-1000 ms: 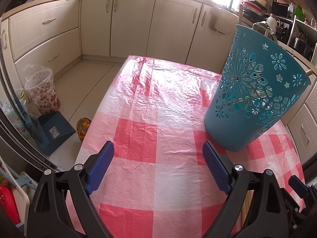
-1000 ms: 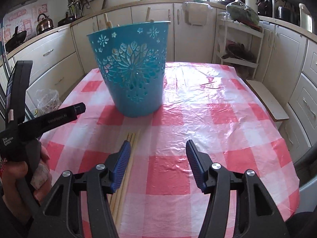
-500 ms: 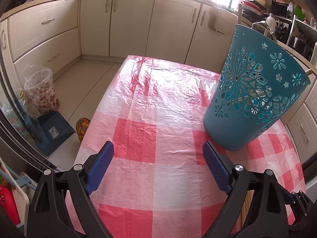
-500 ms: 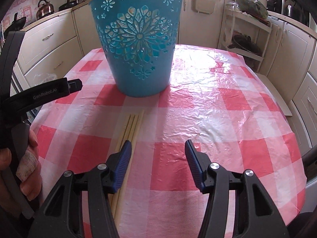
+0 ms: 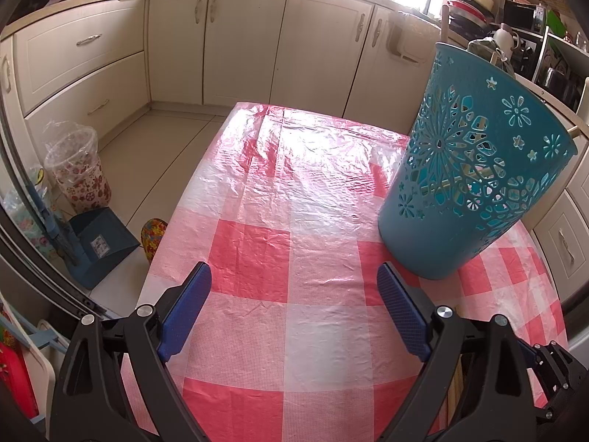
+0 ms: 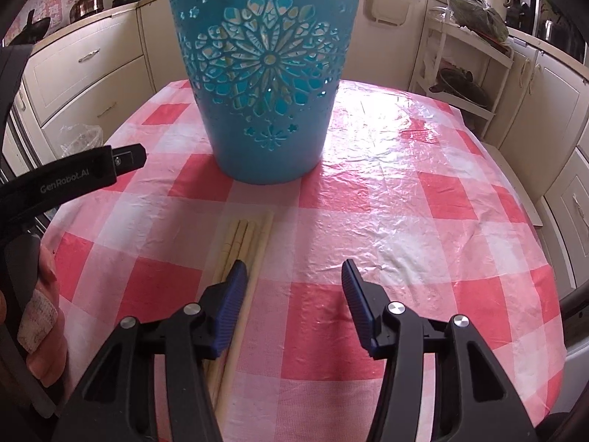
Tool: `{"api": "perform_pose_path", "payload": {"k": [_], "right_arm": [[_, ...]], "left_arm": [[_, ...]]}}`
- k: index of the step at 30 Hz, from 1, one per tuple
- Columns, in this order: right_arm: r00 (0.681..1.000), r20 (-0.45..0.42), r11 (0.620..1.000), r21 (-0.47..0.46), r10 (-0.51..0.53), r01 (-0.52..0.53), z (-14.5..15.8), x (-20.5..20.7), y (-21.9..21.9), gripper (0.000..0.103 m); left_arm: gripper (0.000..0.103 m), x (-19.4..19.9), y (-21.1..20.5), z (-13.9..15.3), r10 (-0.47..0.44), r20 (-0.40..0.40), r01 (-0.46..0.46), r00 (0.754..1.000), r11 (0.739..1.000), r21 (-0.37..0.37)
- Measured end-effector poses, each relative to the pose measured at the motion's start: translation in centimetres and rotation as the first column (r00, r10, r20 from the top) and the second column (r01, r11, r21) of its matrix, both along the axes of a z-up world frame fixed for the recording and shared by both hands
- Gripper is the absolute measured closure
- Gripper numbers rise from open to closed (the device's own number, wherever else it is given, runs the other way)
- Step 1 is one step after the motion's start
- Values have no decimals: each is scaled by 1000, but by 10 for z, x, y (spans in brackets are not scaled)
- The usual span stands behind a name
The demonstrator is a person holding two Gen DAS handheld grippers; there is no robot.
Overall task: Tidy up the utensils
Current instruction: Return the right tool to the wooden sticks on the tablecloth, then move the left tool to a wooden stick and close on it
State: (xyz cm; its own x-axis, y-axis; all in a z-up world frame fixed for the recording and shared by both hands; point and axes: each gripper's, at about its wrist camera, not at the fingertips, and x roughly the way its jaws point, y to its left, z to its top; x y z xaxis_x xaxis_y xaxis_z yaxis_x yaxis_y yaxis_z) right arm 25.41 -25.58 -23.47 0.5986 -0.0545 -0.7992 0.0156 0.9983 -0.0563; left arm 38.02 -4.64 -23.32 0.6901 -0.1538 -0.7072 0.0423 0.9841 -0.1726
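A teal cut-out basket (image 6: 263, 84) stands upright on the red-and-white checked table (image 6: 405, 202); it also shows at the right of the left wrist view (image 5: 475, 169), with wooden sticks leaning inside. Several pale wooden chopsticks (image 6: 244, 243) lie side by side on the cloth in front of the basket. My right gripper (image 6: 291, 287) is open and empty, low over the cloth, its left finger above the chopsticks. My left gripper (image 5: 294, 302) is open and empty above the table, left of the basket. The chopsticks barely show behind its right finger (image 5: 454, 390).
The left gripper's body and the hand holding it (image 6: 36, 294) fill the left edge of the right wrist view. Cream kitchen cabinets (image 5: 239, 37) surround the table. A small bin (image 5: 77, 169) and a blue dustpan (image 5: 103, 243) stand on the floor to the left.
My right gripper has moved forward and lower toward the basket, bringing the chopsticks under its left finger. The left gripper has barely moved.
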Motion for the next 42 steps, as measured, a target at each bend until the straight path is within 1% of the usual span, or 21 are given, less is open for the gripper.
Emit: {"api": "perform_pose_path", "payload": {"k": [3,5,6,7,11,14,15,16,17,20,23,27,30,37,42], "right_arm": [[1000,-3,1000,-9,17,-17,0,1,-1,61],[1000,-7,1000,-8,28,-28,1,0,-4,74],[999,-8,999,-16,35,-36,1,-1,-6,77],[999,-11,999,-21,40,-41,1,-3,-9,82],[999,-21,1000,-12,25,-26,4,-11,-32,89],[1000,-27,999,42,-4,5,4,-14,-54,89],[1000,-27,999,42,-4,5,4,-14,-54,89],[999,-30,998,62,-15,17,5,-13,-59,89],[999,-33,994,101,-32,35,5,-12,-66,89],[999,-28,992,115,-39,42,5,-11,-67,89],[999,-22,991,128,-37,40,5,-10,-68,89],[999,-23,985,168,-46,49,5,-9,-71,89],[998,-26,978,200,-60,64,4,-10,-75,89],[998,-28,976,206,-62,66,4,-9,-75,89],[998,-30,974,215,-61,66,4,-9,-76,88]], "left_arm": [[16,0,0,0,0,0,0,1000,1000,-2],[16,-1,0,0,-1,0,1,1000,1000,-3],[16,-1,0,0,-1,0,1,1000,1000,-3],[16,-1,0,0,-1,0,1,1000,1000,-3],[16,-1,-1,0,-3,1,3,1000,1000,-2],[16,-1,-6,0,-28,-6,29,1000,1000,12],[16,-2,-9,1,-50,-21,50,999,999,19],[16,-5,-13,2,-74,-34,75,997,997,23],[16,-11,-18,2,-101,-40,102,994,994,24],[16,-30,-37,-1,-189,-73,192,979,981,40],[16,-42,-53,-2,-235,-98,242,967,969,59],[16,-47,-64,-3,-245,-121,255,962,963,81],[16,-49,-72,-3,-248,-137,265,959,957,121],[16,-48,-85,-10,-261,-175,290,949,942,168],[16,-51,-90,-10,-254,-182,287,950,939,191]]}}
